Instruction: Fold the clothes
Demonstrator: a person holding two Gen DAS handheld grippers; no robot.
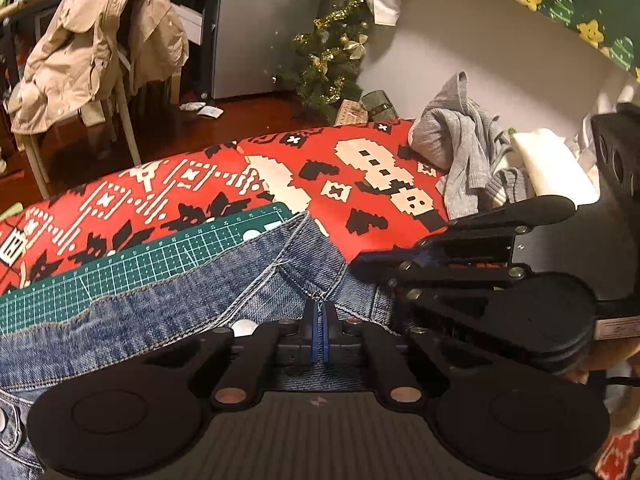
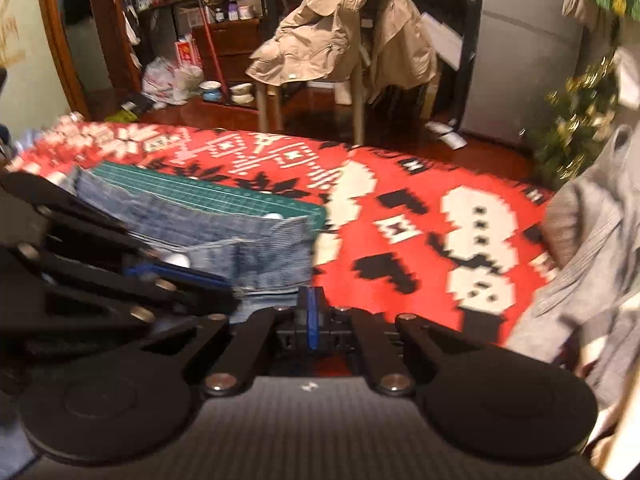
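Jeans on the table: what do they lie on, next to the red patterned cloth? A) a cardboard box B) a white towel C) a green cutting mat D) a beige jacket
C: the jeans lie partly over a green cutting mat with a printed grid, which itself rests on the red patterned cloth; the beige jacket hangs on a chair behind the table.
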